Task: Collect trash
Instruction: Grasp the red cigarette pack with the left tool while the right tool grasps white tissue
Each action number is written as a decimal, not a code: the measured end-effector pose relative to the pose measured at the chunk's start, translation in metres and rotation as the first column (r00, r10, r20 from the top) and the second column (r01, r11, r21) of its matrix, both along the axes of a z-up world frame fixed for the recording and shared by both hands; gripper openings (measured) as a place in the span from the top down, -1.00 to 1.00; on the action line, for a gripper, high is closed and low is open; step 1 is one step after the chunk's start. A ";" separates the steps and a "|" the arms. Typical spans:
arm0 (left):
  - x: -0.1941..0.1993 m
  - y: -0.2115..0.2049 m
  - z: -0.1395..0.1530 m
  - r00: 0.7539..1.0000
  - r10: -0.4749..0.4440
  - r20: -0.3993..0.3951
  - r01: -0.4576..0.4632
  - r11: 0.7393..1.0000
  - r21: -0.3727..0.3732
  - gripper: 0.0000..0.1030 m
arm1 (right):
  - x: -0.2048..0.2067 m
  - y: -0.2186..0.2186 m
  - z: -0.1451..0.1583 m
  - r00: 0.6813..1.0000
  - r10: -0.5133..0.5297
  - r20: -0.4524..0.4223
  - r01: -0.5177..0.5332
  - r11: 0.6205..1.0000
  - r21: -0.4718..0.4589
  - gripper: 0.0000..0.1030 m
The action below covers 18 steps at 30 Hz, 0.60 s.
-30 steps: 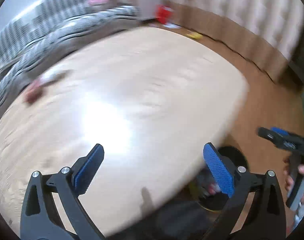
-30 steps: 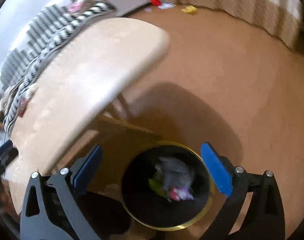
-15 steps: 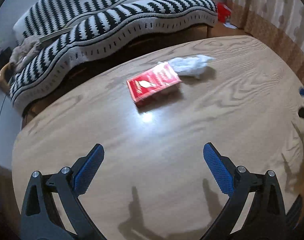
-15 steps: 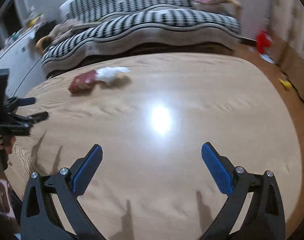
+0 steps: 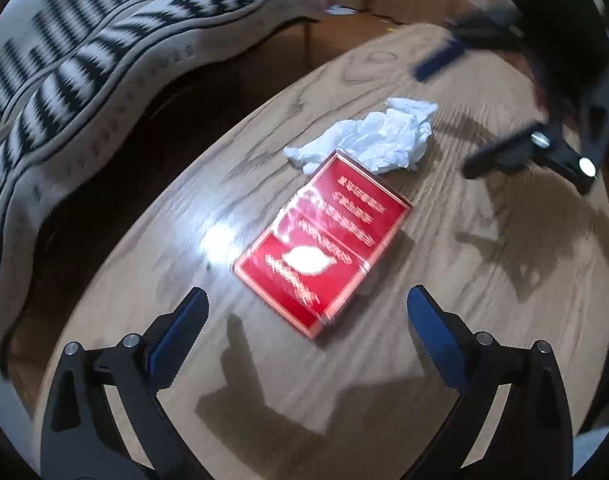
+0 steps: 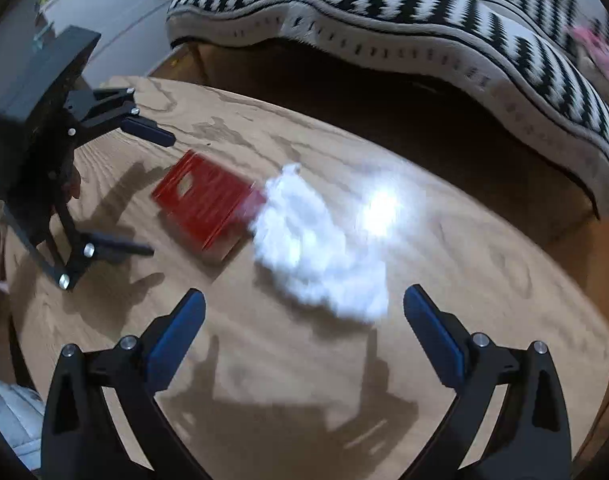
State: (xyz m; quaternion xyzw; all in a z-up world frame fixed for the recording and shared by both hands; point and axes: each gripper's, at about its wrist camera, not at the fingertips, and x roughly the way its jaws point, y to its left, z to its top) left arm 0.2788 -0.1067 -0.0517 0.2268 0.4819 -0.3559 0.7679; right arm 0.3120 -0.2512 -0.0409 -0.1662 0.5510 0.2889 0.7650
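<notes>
A flat red box [image 5: 323, 246] with gold-edged borders, pale lettering and a white oval emblem lies face up on the wooden tabletop [image 5: 464, 340], turned at a slant. A crumpled white tissue [image 5: 378, 140] lies at the box's far end, touching it and overlapping one corner. In the right wrist view the tissue [image 6: 316, 244] is motion-blurred, right of the box [image 6: 208, 204].

Left tongs [image 5: 304, 312]: black triangulated plastic frame with cut-out windows, blue rubber pads [image 5: 176, 336] on the inner finger faces, silver screw heads at the pivots. Right tongs [image 6: 302, 312]: identical build. Green indicator light at 1 o'clock in the left wrist view.
</notes>
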 end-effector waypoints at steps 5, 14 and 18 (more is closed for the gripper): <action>0.013 -0.014 -0.014 0.998 -0.059 0.003 0.059 0.998 0.012 -0.73 | 0.021 0.016 -0.021 0.998 0.043 -0.048 -0.046 0.997 -0.055 -0.44; -0.022 -0.019 0.000 0.995 -0.101 0.002 0.101 0.995 -0.026 -0.20 | -0.017 0.020 -0.019 0.998 0.022 -0.052 -0.024 0.999 -0.043 0.60; -0.043 -0.014 0.022 0.998 -0.059 0.008 0.059 0.998 -0.020 -0.20 | -0.030 0.010 -0.002 0.997 -0.065 -0.036 0.065 0.998 0.004 0.60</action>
